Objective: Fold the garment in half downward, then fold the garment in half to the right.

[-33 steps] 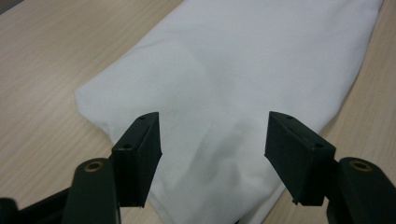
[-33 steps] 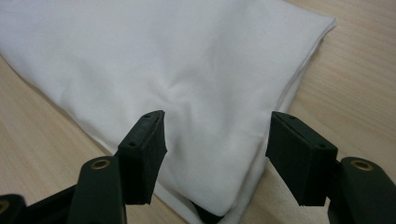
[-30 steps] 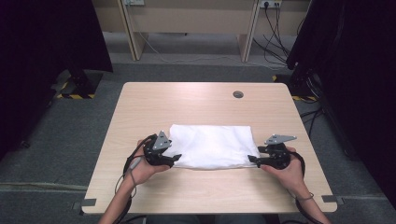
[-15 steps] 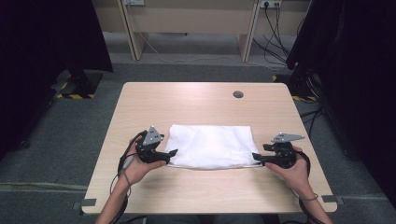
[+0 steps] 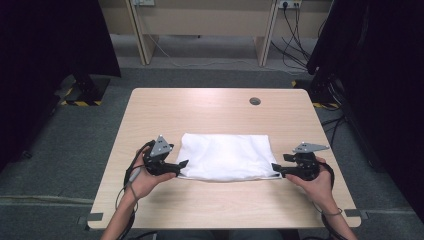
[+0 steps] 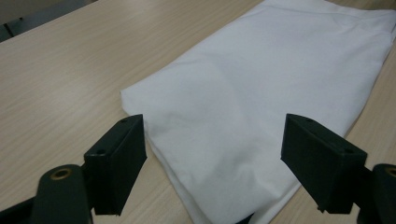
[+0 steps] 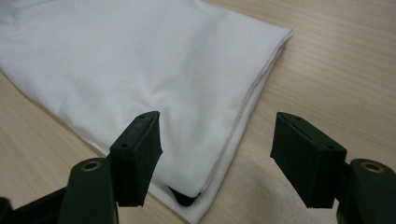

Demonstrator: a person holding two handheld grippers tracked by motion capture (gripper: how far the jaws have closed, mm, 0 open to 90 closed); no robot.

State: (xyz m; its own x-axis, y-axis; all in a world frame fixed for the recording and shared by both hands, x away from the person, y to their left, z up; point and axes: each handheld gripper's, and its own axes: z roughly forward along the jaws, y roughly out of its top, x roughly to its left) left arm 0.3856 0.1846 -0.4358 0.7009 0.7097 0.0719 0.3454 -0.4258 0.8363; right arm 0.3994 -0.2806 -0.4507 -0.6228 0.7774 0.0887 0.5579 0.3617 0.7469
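A light wooden table [image 5: 210, 107] stands on a grey carpeted floor [image 5: 65, 150], with a small round grey cap [image 5: 255, 101] set in its top near the far right corner. Beyond it, pale wooden furniture legs [image 5: 142, 37] rise, and black cables [image 5: 295, 22] hang from a wall socket. Dark curtains [image 5: 45, 55] hang at both sides.

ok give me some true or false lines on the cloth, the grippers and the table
1. The cloth is white and folded. True.
2. The left gripper is clamped shut on the cloth. False: its jaws stand open, with the cloth's corner between them.
3. The right gripper has open jaws at the cloth's corner. True.
4. The cloth hangs off the table. False: it lies flat on it.
5. A red cup stands beside the cloth. False: there is none.
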